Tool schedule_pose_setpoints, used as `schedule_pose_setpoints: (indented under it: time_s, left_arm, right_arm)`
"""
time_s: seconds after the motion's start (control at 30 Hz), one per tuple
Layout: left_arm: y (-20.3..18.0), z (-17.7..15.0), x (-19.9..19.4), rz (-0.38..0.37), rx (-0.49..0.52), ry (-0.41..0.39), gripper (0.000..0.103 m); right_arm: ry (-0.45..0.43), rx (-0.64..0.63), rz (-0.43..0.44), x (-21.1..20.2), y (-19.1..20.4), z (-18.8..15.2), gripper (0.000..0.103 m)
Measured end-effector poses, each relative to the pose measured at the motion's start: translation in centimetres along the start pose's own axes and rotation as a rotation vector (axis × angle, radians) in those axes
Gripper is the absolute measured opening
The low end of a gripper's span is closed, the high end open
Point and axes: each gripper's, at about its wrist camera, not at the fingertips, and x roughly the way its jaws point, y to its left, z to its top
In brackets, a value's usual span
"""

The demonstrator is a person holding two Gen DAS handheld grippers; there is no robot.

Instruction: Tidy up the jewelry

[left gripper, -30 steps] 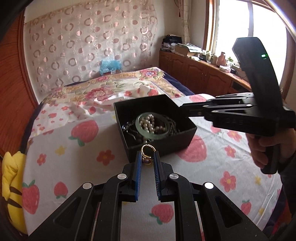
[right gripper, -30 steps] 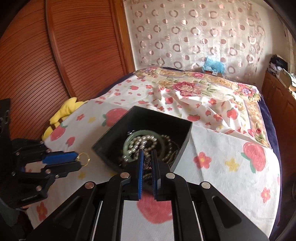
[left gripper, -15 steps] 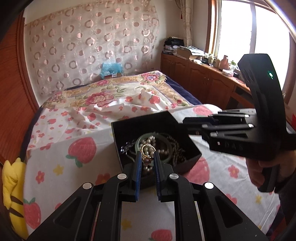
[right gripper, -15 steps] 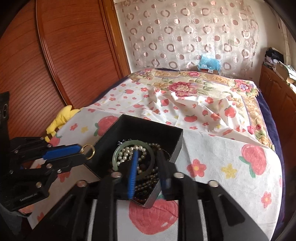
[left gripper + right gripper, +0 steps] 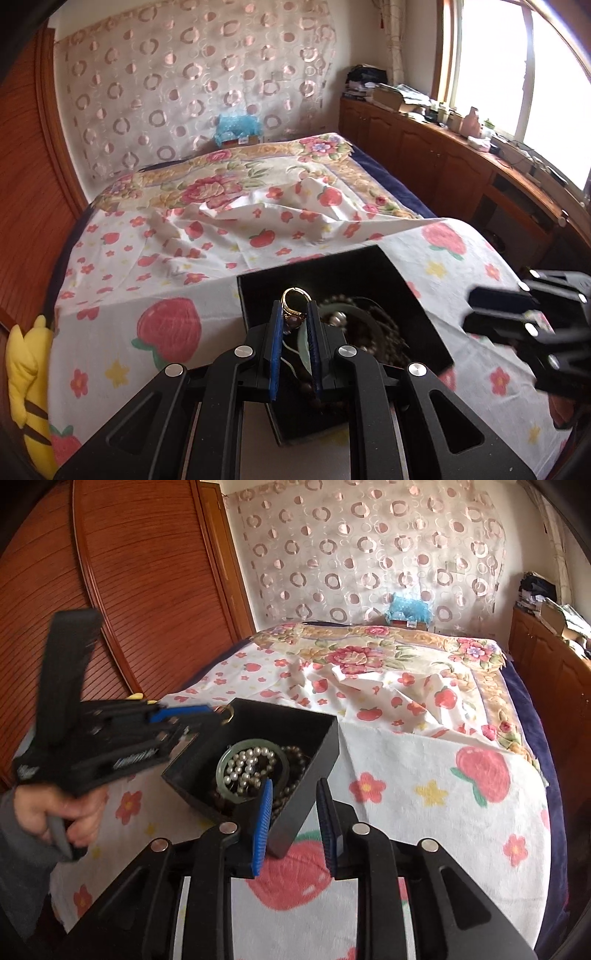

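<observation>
- The bed [image 5: 155, 332], spread with a strawberry-print sheet [image 5: 443, 794], fills the lower half of both views and carries everything; it stands in for a work surface, so the soft cover probably keeps small pieces from rolling off.
- The black jewelry box [image 5: 317, 738] sits open at the centre of both views, between the two grippers, where either can reach in.
- The right gripper [image 5: 293, 805], at lower centre of its own view, has just been opening; its blue pads are parted and bare, straddling the near corner of the box without pressing it. I judge it is clearing the way or readying to steady the box.
- The left gripper [image 5: 295, 317] is clenched on a gold ring [image 5: 293, 301] and holds it above the box interior, likely for dropping in.
- In the box lie a pale green bangle [image 5: 225, 771], a white pearl strand [image 5: 251, 764] coiled inside it, and dark bead chains [image 5: 295, 775].
- The right wrist view shows the box contents plainly and, at left, the hand [image 5: 55, 812] on the left gripper's handle; there the ring is only a sliver at the box's far rim.
- The left wrist view shows the ring's dark stone and the pads' hold on it, while its own fingers hide most of the bangle.
</observation>
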Motion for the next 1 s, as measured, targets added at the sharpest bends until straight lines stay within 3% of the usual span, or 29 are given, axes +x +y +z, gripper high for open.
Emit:
schedule_pose_setpoints:
  time_s: [0.2,0.27,0.3,0.4,0.53,0.57,0.63,0.7,0.77,1.0]
  left_arm:
    - [0.9,0.7,0.5,0.036,-0.028,-0.004,0.013]
    - [1.1,0.8,0.5,0.05,-0.032,-0.007,0.025]
    - [1.2,0.8,0.3,0.05,-0.037,-0.014,0.035]
    - [1.8,0.3,-0.5,0.049,-0.061,-0.035,0.048]
    - [2.1,-1.0,-2.0,0.094,-0.083,-0.062,0.085]
    - [2.1,-1.4,-2.7,0.114,-0.082,-0.073,0.086]
    - [2.1,-2.2,-3.9,0.137,-0.084,-0.086,0.09]
    - [2.0,-3.0,-5.2,0.149,-0.091,-0.107,0.094]
    - [1.9,-3.9,-6.3,0.148,-0.097,-0.122,0.096]
    - [2.0,-6.2,-8.6,0.172,-0.134,-0.113,0.096]
  right_arm:
    - [-0.013,0.0,0.01,-0.5,0.0,-0.5,0.027]
    - [-0.016,0.0,0.009,-0.6,0.1,-0.7,0.027]
    - [-0.017,0.0,0.007,-0.6,0.1,-0.8,0.027]
    - [-0.023,0.008,0.007,-0.8,0.2,-1.1,0.027]
    - [-0.049,0.018,-0.004,-1.6,0.6,-1.9,0.027]
    - [-0.058,0.02,-0.014,-1.8,0.8,-2.1,0.027]
    - [-0.07,0.031,-0.022,-2.2,1.1,-2.6,0.035]
    - [-0.083,0.043,-0.028,-2.4,1.4,-2.8,0.059]
    - [-0.098,0.057,-0.044,-2.7,1.6,-3.3,0.07]
    - [-0.123,0.085,-0.112,-4.0,2.4,-4.6,0.094]
